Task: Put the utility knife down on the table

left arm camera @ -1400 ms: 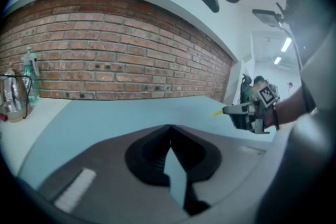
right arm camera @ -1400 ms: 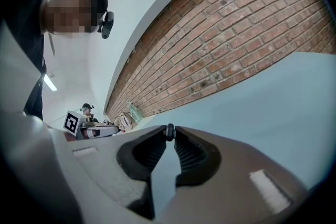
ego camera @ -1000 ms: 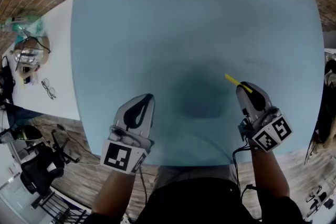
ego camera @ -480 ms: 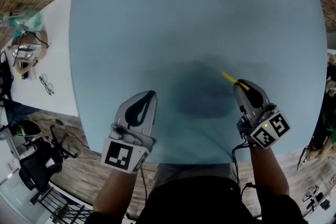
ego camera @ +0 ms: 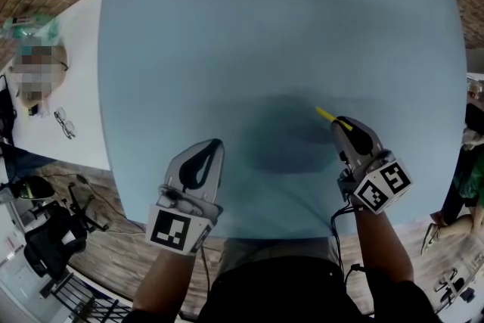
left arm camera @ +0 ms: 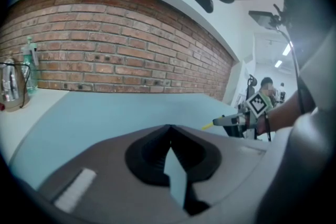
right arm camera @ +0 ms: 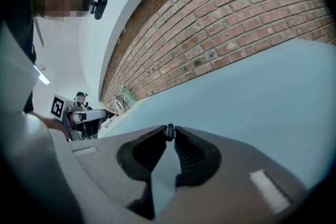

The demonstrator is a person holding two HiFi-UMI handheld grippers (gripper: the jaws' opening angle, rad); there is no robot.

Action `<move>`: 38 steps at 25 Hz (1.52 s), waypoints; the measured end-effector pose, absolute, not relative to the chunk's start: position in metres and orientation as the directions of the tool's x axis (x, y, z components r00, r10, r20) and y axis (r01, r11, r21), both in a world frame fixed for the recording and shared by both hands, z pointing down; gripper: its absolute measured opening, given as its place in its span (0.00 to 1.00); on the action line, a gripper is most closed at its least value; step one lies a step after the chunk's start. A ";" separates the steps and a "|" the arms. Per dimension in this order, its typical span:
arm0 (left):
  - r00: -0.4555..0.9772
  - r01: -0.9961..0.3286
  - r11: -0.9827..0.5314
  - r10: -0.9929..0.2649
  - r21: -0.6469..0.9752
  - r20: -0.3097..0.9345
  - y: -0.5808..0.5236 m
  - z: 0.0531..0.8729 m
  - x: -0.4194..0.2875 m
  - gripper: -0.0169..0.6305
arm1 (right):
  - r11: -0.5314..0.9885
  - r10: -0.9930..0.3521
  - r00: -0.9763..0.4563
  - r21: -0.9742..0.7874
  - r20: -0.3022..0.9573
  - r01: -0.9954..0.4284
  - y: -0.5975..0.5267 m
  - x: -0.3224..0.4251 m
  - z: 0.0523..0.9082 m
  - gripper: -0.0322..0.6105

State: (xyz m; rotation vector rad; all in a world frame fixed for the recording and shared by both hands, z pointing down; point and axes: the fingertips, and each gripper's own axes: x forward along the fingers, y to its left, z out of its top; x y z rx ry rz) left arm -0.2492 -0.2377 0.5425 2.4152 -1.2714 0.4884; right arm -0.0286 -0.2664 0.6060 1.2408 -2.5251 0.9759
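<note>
Over table [ego camera: 265, 26], utility knife [ego camera: 325, 114] clamped, glasses [ego camera: 64, 125] leftward

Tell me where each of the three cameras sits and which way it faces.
Head view: on the person's head, looking steeply down at the light blue table; both forearms, left gripper, right gripper holding the yellow utility knife.
Left gripper view: on the left gripper, looking along its shut jaws toward the red brick wall.
Right gripper view: on the right gripper, likewise facing the wall.
Shared: each gripper view shows the other gripper.
</note>
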 end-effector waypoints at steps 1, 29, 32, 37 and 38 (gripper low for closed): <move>0.534 -0.835 -0.527 -0.708 0.158 0.462 -0.238 0.543 -0.249 0.03 | 0.439 -0.644 -0.642 -0.486 0.416 -0.756 -0.266 -0.029 0.608 0.13; 0.518 -0.845 -0.518 -0.729 0.135 0.448 -0.224 0.533 -0.246 0.03 | 0.447 -0.604 -0.635 -0.455 0.482 -0.770 -0.259 -0.026 0.629 0.21; 0.517 -0.845 -0.519 -0.730 0.130 0.447 -0.221 0.532 -0.244 0.03 | 0.450 -0.604 -0.638 -0.456 0.477 -0.768 -0.256 -0.026 0.628 0.21; 0.514 -0.846 -0.518 -0.736 0.122 0.440 -0.219 0.528 -0.243 0.03 | 0.455 -0.607 -0.642 -0.457 0.468 -0.764 -0.254 -0.026 0.624 0.21; 0.515 -0.846 -0.519 -0.738 0.120 0.435 -0.220 0.526 -0.243 0.03 | 0.456 -0.608 -0.642 -0.457 0.466 -0.764 -0.254 -0.026 0.623 0.21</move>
